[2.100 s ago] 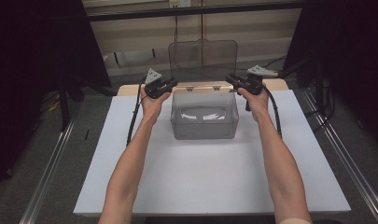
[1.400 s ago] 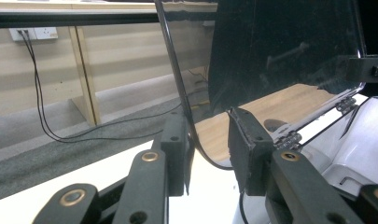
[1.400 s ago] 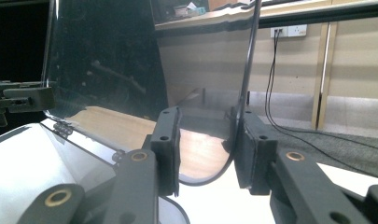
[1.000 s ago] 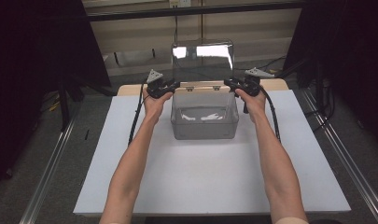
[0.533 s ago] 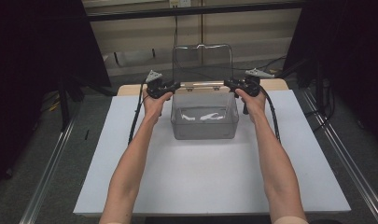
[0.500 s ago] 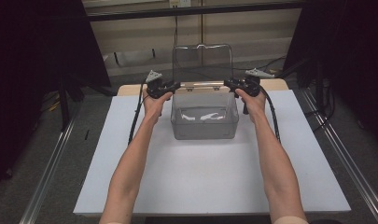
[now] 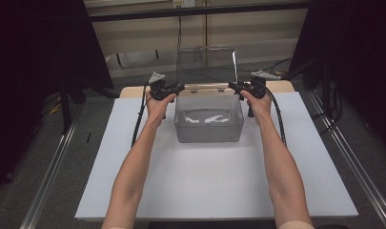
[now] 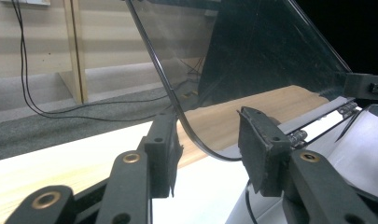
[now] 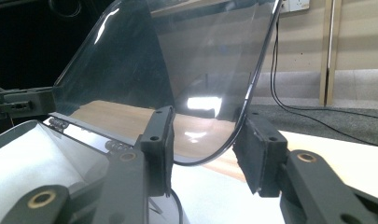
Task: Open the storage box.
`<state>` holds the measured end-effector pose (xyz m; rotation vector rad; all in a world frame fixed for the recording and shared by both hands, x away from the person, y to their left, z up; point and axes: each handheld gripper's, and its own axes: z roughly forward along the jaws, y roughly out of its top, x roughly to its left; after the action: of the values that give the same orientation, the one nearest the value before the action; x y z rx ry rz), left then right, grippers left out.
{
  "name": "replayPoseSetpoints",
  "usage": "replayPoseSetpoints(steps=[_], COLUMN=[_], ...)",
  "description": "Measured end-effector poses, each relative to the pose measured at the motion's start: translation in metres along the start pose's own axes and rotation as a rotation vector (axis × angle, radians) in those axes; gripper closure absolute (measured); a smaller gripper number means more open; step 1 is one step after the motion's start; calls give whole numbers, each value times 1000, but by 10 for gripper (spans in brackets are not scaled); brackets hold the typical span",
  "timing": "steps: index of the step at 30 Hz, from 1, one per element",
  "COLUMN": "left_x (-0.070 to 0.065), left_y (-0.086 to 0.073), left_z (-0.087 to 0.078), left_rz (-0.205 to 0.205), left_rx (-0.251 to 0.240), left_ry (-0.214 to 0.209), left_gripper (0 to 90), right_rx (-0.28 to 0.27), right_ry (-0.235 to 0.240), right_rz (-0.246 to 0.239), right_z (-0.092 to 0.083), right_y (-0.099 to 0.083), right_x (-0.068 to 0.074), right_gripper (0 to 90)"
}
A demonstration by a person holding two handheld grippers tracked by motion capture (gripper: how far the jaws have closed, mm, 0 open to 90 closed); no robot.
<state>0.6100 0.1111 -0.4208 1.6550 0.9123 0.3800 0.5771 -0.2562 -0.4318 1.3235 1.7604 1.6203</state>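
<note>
Clear box at worktop far edge, hinged lid upright; left tool and right tool jaws just widening, released astride lid's corners: withdraw both evenly, sideways, avoid nudging lid shut.

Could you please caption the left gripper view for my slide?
Left tool open astride the clear hinged lid edge, pads not pressing.

Clear plastic box on white table, hinged transparent lid standing open, upright at rear
</note>
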Motion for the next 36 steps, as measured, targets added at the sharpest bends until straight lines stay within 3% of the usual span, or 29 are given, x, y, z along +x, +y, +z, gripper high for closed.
replayPoseSetpoints(steps=[4, 6, 7, 9, 11, 12, 13, 14, 15, 17, 23, 30, 36], left_x=[1, 2, 1, 1, 1, -1, -3, -3, -2, 0, -2, -1, -3], left_y=[0, 0, -1, -2, -4, -4, -4, -4, -5, -5, -4, -3, 2], left_z=[-1, -1, 0, 0, 1, 2, 3, 3, 3, 2, 1, -1, -9], left_rz=[17, 17, -3, -9, -6, -18, 6, 12, -9, -9, 3, 1, 53], left_rx=[8, 10, 2, 4, 12, 2, 12, 13, 10, 15, 11, 23, 53], left_ry=[9, 4, 0, 0, -30, -33, -11, -5, -2, 1, 0, 19, 28], left_gripper=[548, 549, 546, 515, 541, 521, 512, 499, 492, 432, 407, 323, 210], right_rx=[2, 4, 4, -6, 3, 8, -6, 15, 18, 22, 21, 27, 29], right_ry=[-1, 5, 1, -17, -31, -13, 21, -10, -21, -38, -53, -84, -96], right_rz=[26, 70, 83, 77, 69, 71, 86, 61, 42, 54, 36, 22, -13], right_z=[0, 0, 0, 0, 1, 2, 2, 2, 3, 2, 1, -2, -7], right_y=[0, -1, -2, -4, -4, -4, -4, -4, -4, -4, -4, -2, 2], right_x=[-1, -3, -4, -5, -4, -4, -3, -2, -1, -2, -1, -1, 4], right_gripper=[545, 516, 502, 495, 482, 578, 541, 510, 496, 440, 414, 303, 214])
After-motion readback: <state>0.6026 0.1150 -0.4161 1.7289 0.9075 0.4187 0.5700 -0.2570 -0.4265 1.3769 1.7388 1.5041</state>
